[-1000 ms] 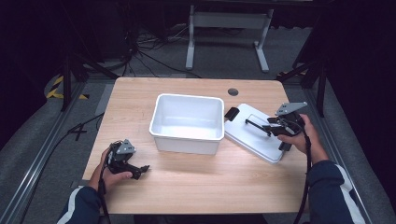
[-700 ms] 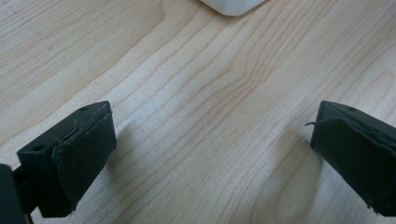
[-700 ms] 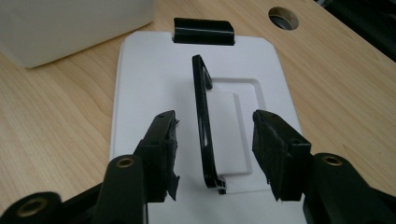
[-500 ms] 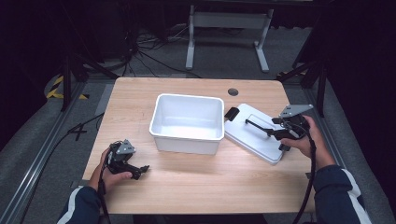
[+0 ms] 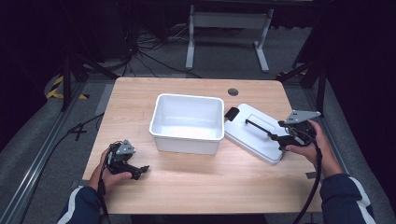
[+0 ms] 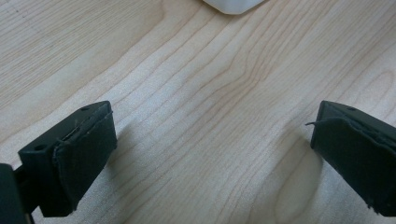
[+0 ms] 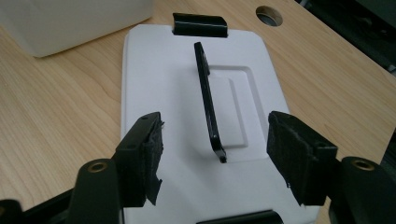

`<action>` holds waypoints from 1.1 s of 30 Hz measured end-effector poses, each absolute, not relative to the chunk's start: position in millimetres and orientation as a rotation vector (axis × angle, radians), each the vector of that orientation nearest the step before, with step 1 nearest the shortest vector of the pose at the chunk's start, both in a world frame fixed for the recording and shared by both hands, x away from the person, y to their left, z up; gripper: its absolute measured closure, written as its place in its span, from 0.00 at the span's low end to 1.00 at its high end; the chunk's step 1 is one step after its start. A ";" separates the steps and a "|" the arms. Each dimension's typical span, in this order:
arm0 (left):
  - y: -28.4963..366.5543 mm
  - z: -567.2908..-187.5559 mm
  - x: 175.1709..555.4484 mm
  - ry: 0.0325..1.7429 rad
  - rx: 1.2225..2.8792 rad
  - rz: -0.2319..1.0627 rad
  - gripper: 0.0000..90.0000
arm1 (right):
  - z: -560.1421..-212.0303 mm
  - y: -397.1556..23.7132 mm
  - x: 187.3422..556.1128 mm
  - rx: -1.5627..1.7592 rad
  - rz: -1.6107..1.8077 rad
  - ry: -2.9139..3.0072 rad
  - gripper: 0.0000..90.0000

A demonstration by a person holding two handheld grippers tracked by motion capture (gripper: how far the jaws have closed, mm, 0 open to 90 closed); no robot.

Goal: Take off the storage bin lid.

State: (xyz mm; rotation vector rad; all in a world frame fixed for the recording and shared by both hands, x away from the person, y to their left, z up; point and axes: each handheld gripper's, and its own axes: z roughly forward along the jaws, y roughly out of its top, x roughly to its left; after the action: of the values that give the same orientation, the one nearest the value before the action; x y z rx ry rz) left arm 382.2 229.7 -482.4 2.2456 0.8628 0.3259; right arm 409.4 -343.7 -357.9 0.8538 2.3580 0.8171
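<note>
- Lid [image 5: 254,134] of the white bin is what I am working on: it lies flat on the counter [image 5: 196,186], just to the right of the bin, with its black handle [image 7: 208,102] standing upright on edge along the middle and a black latch [image 7: 200,24] at its far end.
- My left gripper [image 5: 140,170] rests low near the counter's front left corner, jaws spread wide with only bare wood between them in the left gripper view; it is well apart from the work.
- White bin [image 5: 187,122] sits open and empty at the middle of the counter.
- My right gripper [image 7: 215,163] is at the near end of the lid, jaws open and straddling the handle's near end, not touching it as far as I can tell.
- I judge this as the approach to a grasp: next I need to ease forward a little, keep the handle centred, then close on it squarely before lifting the lid toward the bin.
</note>
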 end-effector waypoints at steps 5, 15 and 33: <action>229.8 -482.4 382.1 0.863 2.245 0.326 0.01 | -358.9 -351.6 399.0 0.853 0.825 2.354 0.40; 229.8 -482.4 382.1 0.863 2.246 0.326 0.01 | -364.7 -364.5 379.1 0.857 0.855 2.338 0.34; 229.7 -482.4 381.9 0.865 2.245 0.327 0.01 | -394.4 -381.3 339.9 0.935 0.886 2.310 0.23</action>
State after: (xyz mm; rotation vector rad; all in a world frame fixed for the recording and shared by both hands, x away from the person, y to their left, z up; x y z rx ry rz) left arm 381.9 229.7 -482.4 2.2446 0.8655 0.3272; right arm 339.9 -381.3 -394.4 0.9347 2.3103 0.8859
